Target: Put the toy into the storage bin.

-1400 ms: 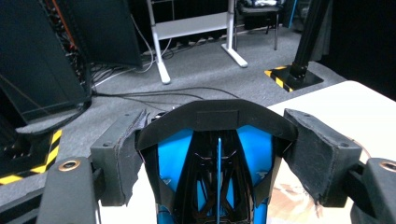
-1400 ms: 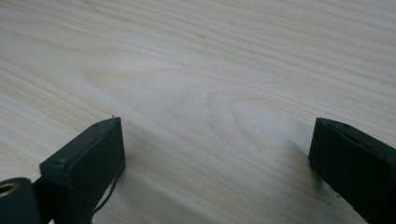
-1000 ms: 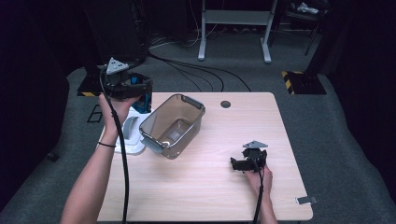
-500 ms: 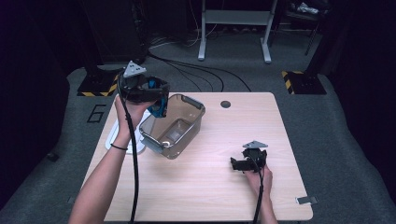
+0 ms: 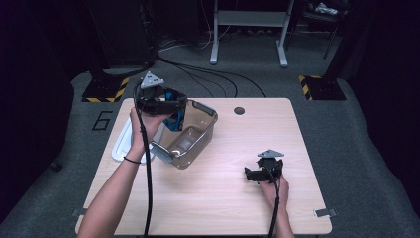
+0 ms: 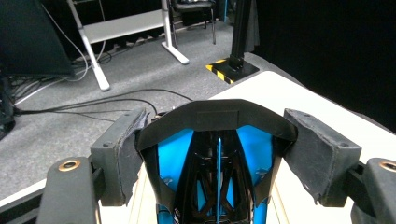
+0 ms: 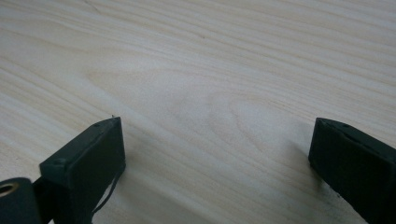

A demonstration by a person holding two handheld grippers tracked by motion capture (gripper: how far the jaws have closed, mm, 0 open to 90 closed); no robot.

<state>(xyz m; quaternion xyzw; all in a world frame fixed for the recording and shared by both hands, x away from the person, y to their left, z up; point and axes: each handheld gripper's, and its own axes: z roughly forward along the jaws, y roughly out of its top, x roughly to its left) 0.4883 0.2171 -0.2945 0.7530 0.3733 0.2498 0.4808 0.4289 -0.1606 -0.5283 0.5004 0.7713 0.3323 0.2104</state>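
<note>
Over the bin (image 5: 190,141) at about ten o'clock on the table (image 5: 223,198): holding a blue-and-black tool (image 6: 217,168) clamped between the left gripper (image 5: 166,106) pads – hanging above the bin's far rim, not yet set down inside. Resting at four o'clock, right gripper (image 5: 262,171) sitting idle with jaws wide apart over bare wood. Lying at nine o'clock beside the bin, a white lid (image 5: 124,144). Judging roughly midway – carrying looks done; lowering, letting go and perhaps closing the bin appear left.
</note>
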